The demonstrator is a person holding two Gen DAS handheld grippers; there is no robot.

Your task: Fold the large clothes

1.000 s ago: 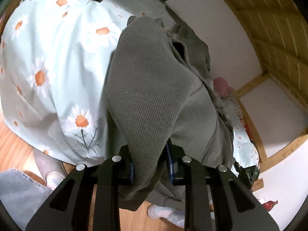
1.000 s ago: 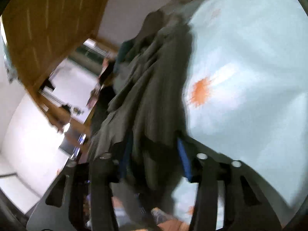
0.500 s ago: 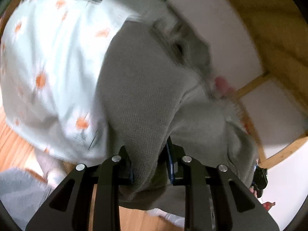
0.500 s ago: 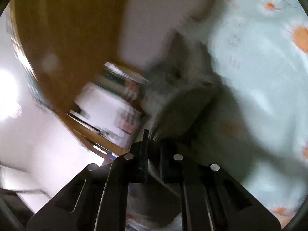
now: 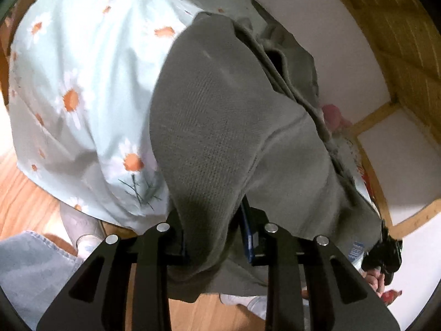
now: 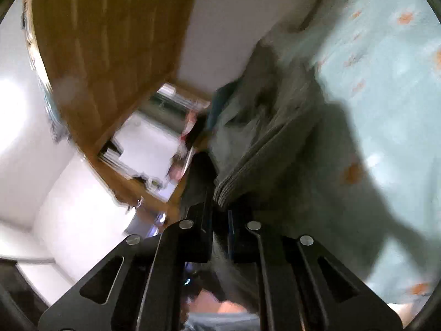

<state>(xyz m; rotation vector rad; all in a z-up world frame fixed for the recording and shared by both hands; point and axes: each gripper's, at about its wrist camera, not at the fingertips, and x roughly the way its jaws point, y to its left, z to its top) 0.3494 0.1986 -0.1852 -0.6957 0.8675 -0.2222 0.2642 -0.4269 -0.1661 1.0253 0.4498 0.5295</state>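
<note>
A large grey-green knit garment (image 5: pixel 220 127) lies over a bed with a pale daisy-print sheet (image 5: pixel 82 69) and hangs off its edge. My left gripper (image 5: pixel 213 237) pinches a thick fold of it; its jaws are easing open a little, with the cloth still pressed between the pads. In the right wrist view the same garment (image 6: pixel 261 138) stretches away over the sheet (image 6: pixel 386 82). My right gripper (image 6: pixel 220 218) is shut on its ribbed hem (image 6: pixel 237 182), held above the bed and pointing nearly level. That view is blurred.
Wooden floor (image 5: pixel 24 193) runs below the bed edge, with a denim leg (image 5: pixel 30 264) and socked feet (image 5: pixel 242 300) close by. A white wall with wooden framing (image 5: pixel 380 110) stands on the right. A pink item (image 5: pixel 332 114) lies behind the garment. Wooden panelling (image 6: pixel 110 41) fills the right wrist's left side.
My right gripper closed from open onto the ribbed hem and lifted it off the bed. The garment's far part shifted with the pull. My left gripper kept its fold.
</note>
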